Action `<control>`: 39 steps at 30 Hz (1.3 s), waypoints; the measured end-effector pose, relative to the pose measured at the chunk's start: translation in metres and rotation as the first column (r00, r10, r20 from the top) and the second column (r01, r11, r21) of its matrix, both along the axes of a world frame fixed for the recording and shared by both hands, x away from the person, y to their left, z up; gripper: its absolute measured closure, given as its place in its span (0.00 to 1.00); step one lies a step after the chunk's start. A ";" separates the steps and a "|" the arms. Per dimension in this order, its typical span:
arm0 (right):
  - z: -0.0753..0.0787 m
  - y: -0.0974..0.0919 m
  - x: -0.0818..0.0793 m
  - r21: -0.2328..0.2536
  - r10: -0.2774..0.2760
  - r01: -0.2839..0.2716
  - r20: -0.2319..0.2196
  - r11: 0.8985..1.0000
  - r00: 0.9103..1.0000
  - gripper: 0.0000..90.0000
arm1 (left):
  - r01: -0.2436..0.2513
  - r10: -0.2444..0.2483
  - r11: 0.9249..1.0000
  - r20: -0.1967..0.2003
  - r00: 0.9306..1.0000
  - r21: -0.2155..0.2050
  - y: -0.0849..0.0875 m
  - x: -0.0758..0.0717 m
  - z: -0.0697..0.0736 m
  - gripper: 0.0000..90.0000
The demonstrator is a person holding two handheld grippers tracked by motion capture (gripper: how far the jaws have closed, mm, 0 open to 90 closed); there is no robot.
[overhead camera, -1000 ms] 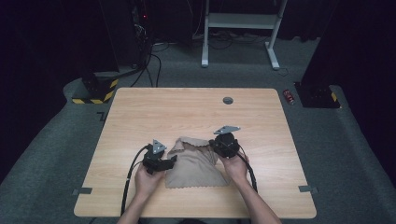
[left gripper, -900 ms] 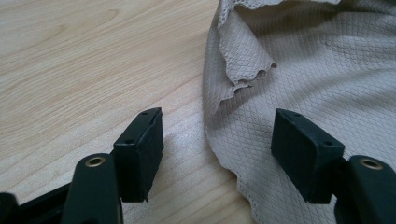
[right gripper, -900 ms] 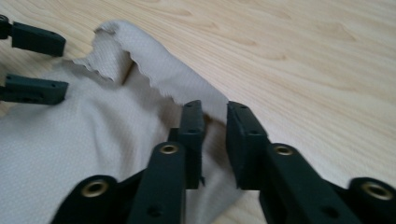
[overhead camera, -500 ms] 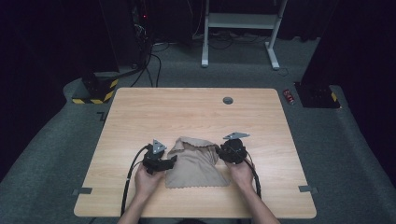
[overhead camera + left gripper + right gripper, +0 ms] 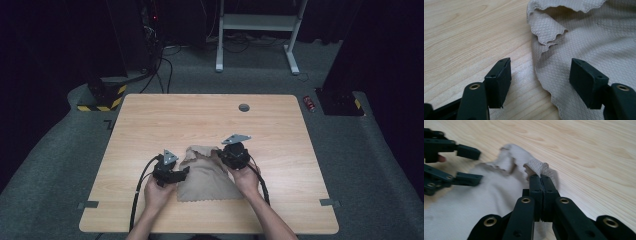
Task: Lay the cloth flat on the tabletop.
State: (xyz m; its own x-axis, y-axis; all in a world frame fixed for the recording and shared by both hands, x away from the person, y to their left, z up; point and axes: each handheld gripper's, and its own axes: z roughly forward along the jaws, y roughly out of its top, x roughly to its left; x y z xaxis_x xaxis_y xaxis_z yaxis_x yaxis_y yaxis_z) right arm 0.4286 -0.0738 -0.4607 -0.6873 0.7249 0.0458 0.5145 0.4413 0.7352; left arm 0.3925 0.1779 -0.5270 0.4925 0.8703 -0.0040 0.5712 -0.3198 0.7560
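Note:
A beige cloth (image 5: 205, 175) lies crumpled on the near middle of the wooden table (image 5: 200, 120). My right gripper (image 5: 220, 156) is at the cloth's far right corner. Its jaws have just been closing and now stand shut on a fold of the cloth (image 5: 536, 166), which pokes out past the right gripper (image 5: 540, 178) tips. My left gripper (image 5: 186, 171) rests at the cloth's left edge and is open. In the left gripper view the left gripper (image 5: 540, 67) straddles that edge, one jaw over bare wood, the other over the cloth (image 5: 586, 37). The left gripper (image 5: 479, 165) also appears in the right gripper view.
A round dark grommet (image 5: 244, 107) sits in the table's far side. On the floor beyond lie a red object (image 5: 310, 103), a yellow-and-black striped base (image 5: 97, 102) and white frame legs (image 5: 220, 50). Cables trail from both grippers toward the near edge.
My right gripper drew back to the right half a second ago, then returned left to the cloth's far corner and closed on it. The left gripper stayed put.

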 end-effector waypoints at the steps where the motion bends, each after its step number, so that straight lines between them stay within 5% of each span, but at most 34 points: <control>1: -0.001 0.006 0.000 -0.004 0.012 -0.012 -0.002 1.000 1.000 0.99 | 0.001 -0.001 1.000 0.000 1.000 0.001 0.000 0.000 0.000 0.38; 7: -0.023 0.047 -0.003 -0.088 0.113 -0.119 -0.068 0.989 0.991 0.96 | 0.000 0.000 1.000 0.000 1.000 0.000 0.000 0.000 0.000 0.38; 10: -0.030 0.054 -0.006 -0.085 0.141 -0.148 -0.088 0.985 0.986 0.91 | 0.001 -0.001 1.000 0.000 1.000 0.001 0.000 0.000 0.000 0.38; 18: -0.007 0.023 -0.009 -0.022 0.072 -0.072 -0.016 0.997 0.997 0.92 | 0.001 -0.001 1.000 0.000 1.000 0.001 0.000 0.000 0.000 0.38; 23: -0.017 0.009 -0.004 -0.024 0.023 -0.024 -0.058 0.999 0.998 0.89 | 0.000 0.000 1.000 0.000 1.000 0.000 0.000 0.000 0.000 0.38; 32: -0.042 0.018 0.007 -0.027 0.008 -0.012 -0.163 1.000 0.987 0.81 | 0.000 0.000 1.000 0.000 1.000 0.002 0.000 0.000 0.000 0.38; 39: -0.046 0.023 0.008 -0.037 0.022 -0.028 -0.160 0.999 0.987 0.98 | 0.000 0.000 1.000 0.000 1.000 0.002 0.000 0.000 0.000 0.38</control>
